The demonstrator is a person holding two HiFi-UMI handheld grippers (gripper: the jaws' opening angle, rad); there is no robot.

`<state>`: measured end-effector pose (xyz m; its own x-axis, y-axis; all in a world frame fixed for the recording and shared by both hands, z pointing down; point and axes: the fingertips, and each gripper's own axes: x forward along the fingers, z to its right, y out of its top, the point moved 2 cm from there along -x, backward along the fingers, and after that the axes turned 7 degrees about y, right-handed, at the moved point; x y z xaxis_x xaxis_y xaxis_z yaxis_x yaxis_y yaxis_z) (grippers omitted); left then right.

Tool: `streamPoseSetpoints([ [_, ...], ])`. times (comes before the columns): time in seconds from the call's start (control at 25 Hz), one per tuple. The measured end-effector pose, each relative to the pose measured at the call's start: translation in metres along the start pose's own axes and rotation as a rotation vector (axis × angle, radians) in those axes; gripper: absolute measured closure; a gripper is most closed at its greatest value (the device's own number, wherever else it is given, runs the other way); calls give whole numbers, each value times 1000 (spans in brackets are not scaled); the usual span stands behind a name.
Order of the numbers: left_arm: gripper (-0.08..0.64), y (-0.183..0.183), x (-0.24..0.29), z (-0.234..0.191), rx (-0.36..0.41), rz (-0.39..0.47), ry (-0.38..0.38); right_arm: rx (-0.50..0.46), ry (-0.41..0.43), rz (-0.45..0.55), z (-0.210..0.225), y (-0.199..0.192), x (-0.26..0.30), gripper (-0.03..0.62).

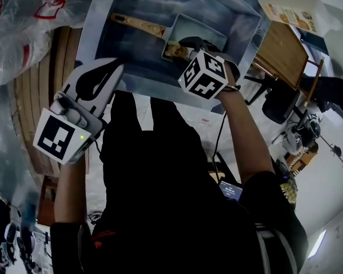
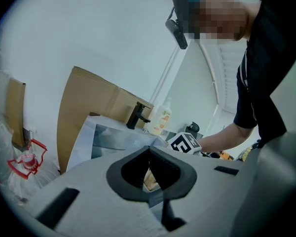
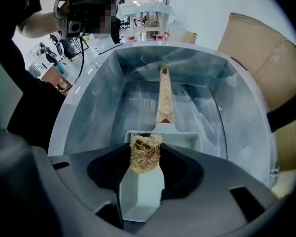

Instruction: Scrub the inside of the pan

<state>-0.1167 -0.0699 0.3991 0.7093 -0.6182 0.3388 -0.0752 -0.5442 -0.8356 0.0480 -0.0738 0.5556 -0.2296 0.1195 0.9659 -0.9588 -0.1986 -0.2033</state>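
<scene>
Between the jaws of the right gripper sits a tan, fibrous scrubber, clamped from both sides with its frayed end poking out past the tips. Directly under those jaws lies the pan, a pale, rectangular one, and its floor shows through the gap behind the scrubber. The scrubber hangs over the pan's far end, where the handle joins (whether it touches the metal cannot be told). Beyond the tips the wooden handle runs straight away from the gripper along the bottom of the steel sink, which encloses the pan on all sides. Off to the gripper's right, past the sink wall, stands a sheet of brown cardboard.

The left gripper has its dark pads brought together at the tips, with nothing held between them. It hangs at the sink's near edge, well apart from the pan. Ahead of it and across the basin are a black faucet and a soap bottle, and to its right the marker cube of the other gripper. Crumpled plastic bags lie to its left.
</scene>
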Motion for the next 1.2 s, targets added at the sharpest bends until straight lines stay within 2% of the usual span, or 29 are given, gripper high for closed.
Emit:
streamPoseSetpoints([
  [0.2, 543, -1, 9, 8, 0, 4, -15, -4, 7, -18, -3, -12, -2, 407],
  [0.88, 543, 6, 60, 57, 36, -16, -86, 14, 15, -146, -11, -98, -18, 407],
  [1.2, 543, 13, 63, 69, 65, -21, -92, 25, 17, -185, -11, -116, -20, 407],
])
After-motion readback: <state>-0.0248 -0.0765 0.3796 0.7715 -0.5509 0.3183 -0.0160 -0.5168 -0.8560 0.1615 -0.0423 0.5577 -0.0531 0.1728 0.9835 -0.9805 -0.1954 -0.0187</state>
